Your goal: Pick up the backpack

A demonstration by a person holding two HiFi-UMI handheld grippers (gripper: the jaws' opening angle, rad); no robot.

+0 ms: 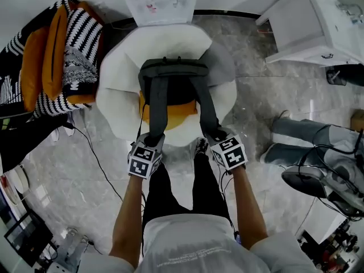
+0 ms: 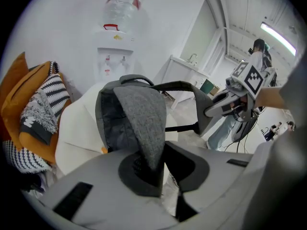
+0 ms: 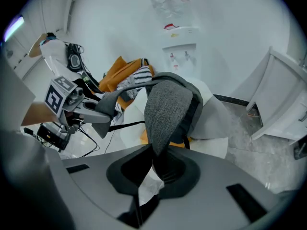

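A dark grey backpack (image 1: 172, 83) leans on a white round chair (image 1: 114, 95), over an orange cushion (image 1: 170, 114). Its two grey shoulder straps run toward me, drawn taut. My left gripper (image 1: 149, 144) is shut on the left strap (image 2: 143, 123). My right gripper (image 1: 219, 139) is shut on the right strap (image 3: 165, 111). In the left gripper view the backpack (image 2: 112, 119) hangs from the strap in front of the chair (image 2: 76, 133), and the right gripper (image 2: 225, 104) shows at the right. In the right gripper view the left gripper (image 3: 88, 110) shows at the left.
A water dispenser (image 1: 161, 1) stands behind the chair. Striped and orange cushions (image 1: 62, 56) pile at the left. A white cabinet (image 1: 318, 21) is at the back right. A person's legs (image 1: 301, 144) and cables lie on the marble floor at the right.
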